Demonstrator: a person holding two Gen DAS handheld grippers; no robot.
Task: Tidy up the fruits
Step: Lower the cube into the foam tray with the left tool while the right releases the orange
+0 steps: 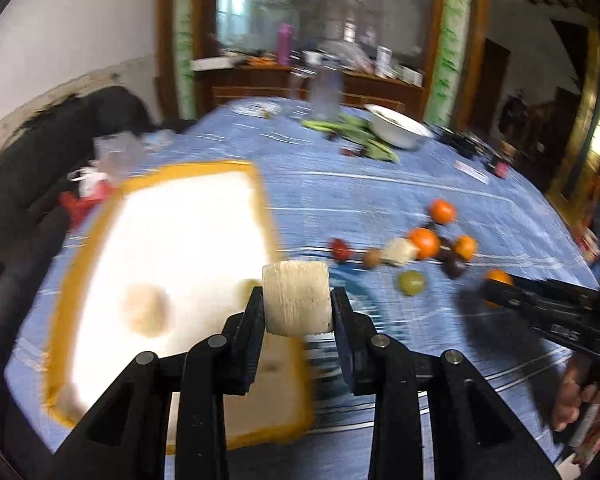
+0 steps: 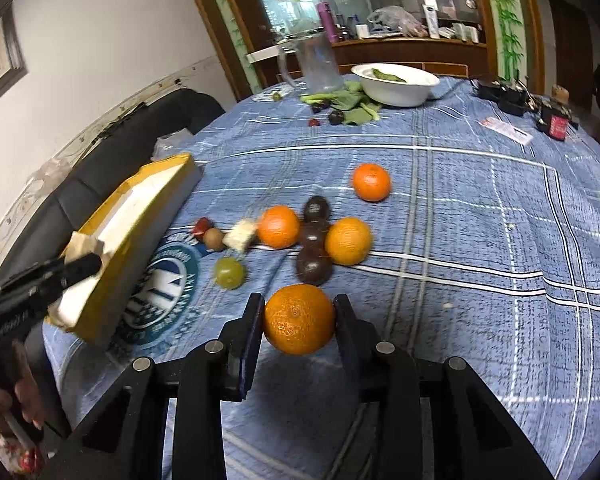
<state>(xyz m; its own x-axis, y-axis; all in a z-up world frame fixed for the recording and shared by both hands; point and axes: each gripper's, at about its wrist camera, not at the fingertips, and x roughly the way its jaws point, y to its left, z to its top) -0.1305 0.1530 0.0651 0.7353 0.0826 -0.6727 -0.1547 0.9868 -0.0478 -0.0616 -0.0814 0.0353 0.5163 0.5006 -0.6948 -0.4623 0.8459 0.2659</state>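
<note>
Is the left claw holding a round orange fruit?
No, the left claw is shut on a pale, fibrous cylindrical chunk, not an orange fruit.

We see the tray point(image 2: 140, 216) at the desk's point(image 2: 460, 208) left edge, loose fruits point(image 2: 312, 236) clustered to its right, and a bowl point(image 2: 396, 84) far behind them.

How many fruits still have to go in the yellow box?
A few pale pieces already lie in the yellow box. In hand: the left gripper holds a pale fibrous chunk and the right gripper holds an orange. Left on the tablecloth: three oranges, dark fruits, a green one, another pale chunk and small ones.
</note>
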